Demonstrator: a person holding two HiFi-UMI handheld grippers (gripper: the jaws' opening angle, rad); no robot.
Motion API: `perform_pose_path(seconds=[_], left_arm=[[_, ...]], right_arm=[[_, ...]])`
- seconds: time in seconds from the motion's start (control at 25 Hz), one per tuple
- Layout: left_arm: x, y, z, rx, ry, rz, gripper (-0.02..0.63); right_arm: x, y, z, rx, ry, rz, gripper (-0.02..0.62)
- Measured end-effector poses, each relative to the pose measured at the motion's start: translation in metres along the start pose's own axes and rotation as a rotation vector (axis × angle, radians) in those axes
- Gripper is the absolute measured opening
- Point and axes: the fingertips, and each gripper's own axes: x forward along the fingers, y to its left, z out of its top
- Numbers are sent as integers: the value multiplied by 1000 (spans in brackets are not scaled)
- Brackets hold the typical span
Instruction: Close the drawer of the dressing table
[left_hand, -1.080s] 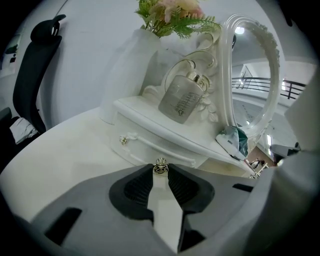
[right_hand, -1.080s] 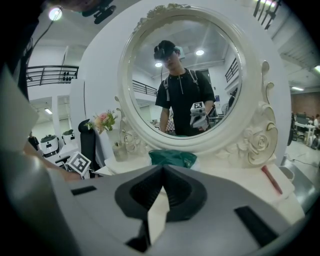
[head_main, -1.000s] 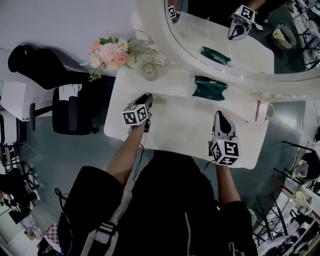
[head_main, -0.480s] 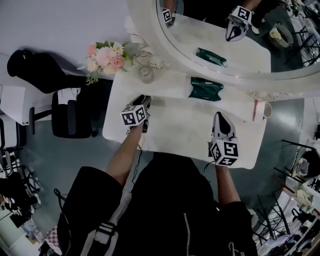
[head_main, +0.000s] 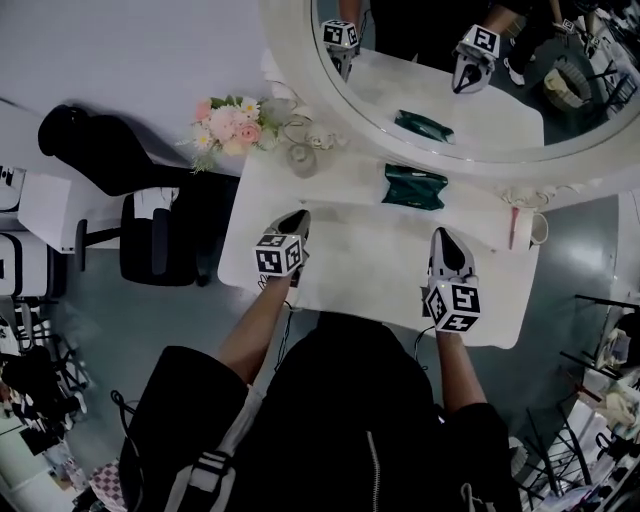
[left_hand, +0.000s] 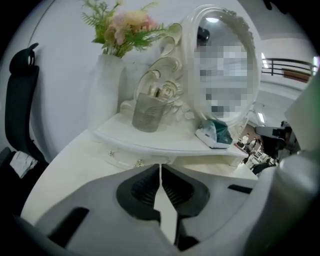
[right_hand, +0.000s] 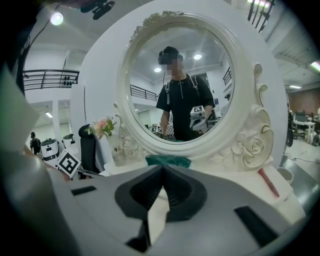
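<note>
White dressing table (head_main: 370, 262), green pouch (head_main: 415, 187), pink flowers (head_main: 232, 122)

**Table** (head_main: 370, 250): in the head view the near edge is hidden under the person's (head_main: 340, 420) head and shoulders, and no drawer on that side can be seen.

**Mirror** (head_main: 300, 80): stands at the table's back. Its frame is cut off by the top and right edges of the head view.

**Drawer fronts** (left_hand: 125, 159): under the table's raised back shelf. They are too small to tell whether they are fully pushed in.

**Green pouch** (right_hand: 172, 160): on the table's back shelf. In the right gripper view only its upper strip shows behind the right gripper (right_hand: 161, 170).

**Cup** (left_hand: 149, 112): at the table's back left corner. Its contents are too small to identify.

**Red stick-like item** (head_main: 515, 225): at the table's right end, too small to name.
</note>
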Motion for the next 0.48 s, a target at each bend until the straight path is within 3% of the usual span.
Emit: perform_pose_path(seconds=[0.2, 0.48], left_arm=[[-11, -40, 20, 117, -38, -55, 5], [-34, -94, 63, 253, -171, -111, 5]], right_arm=[[-5, 1, 6, -9, -27, 18, 3], [-18, -8, 18, -33, -60, 11, 3]])
